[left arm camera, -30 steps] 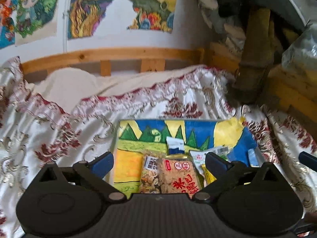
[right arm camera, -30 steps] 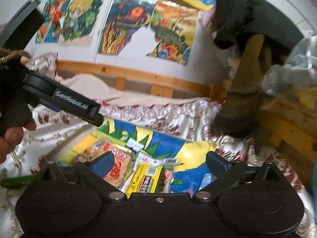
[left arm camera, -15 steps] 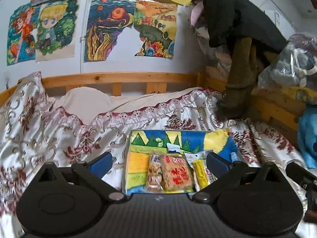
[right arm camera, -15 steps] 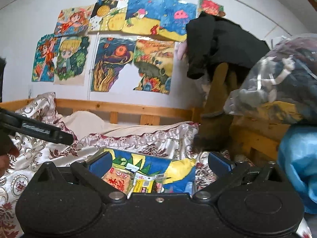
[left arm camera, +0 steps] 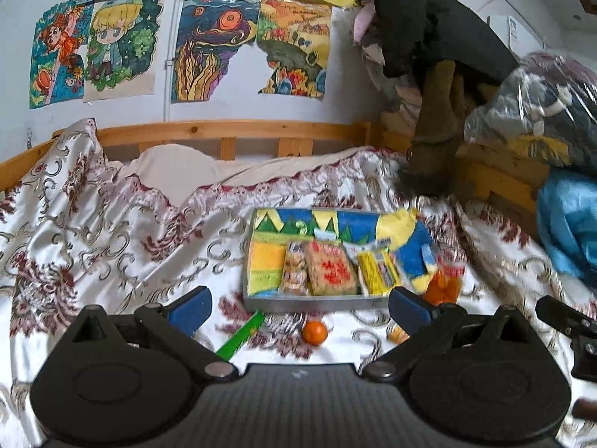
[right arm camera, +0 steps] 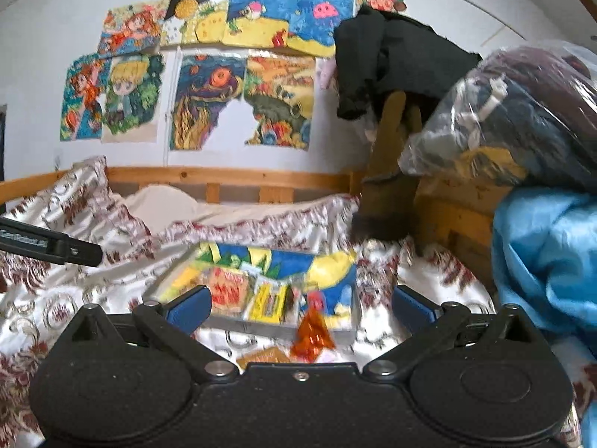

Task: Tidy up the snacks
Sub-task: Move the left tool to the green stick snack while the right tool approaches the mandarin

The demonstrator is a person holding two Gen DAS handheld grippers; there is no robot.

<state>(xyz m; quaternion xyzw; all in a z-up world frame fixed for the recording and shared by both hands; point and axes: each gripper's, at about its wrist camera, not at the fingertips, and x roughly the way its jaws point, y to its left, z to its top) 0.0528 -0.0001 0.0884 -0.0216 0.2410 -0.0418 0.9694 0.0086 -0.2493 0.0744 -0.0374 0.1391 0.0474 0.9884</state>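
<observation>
A glossy satin-like bedspread with woven scrolls covers the bed, backed at the far side by a smooth varnished wooden rail. The tray has a dull grey metal-looking rim, and the snack packets in it are shiny plastic film; matt paper drawings hang on the wall.

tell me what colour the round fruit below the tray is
Orange; it shows best in the left wrist view.

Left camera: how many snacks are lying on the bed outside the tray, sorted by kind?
Round orange ball: 1
Green stick: 1
Packets: 2, the crinkly orange packet and the small yellowish packet
Total: 4
</observation>
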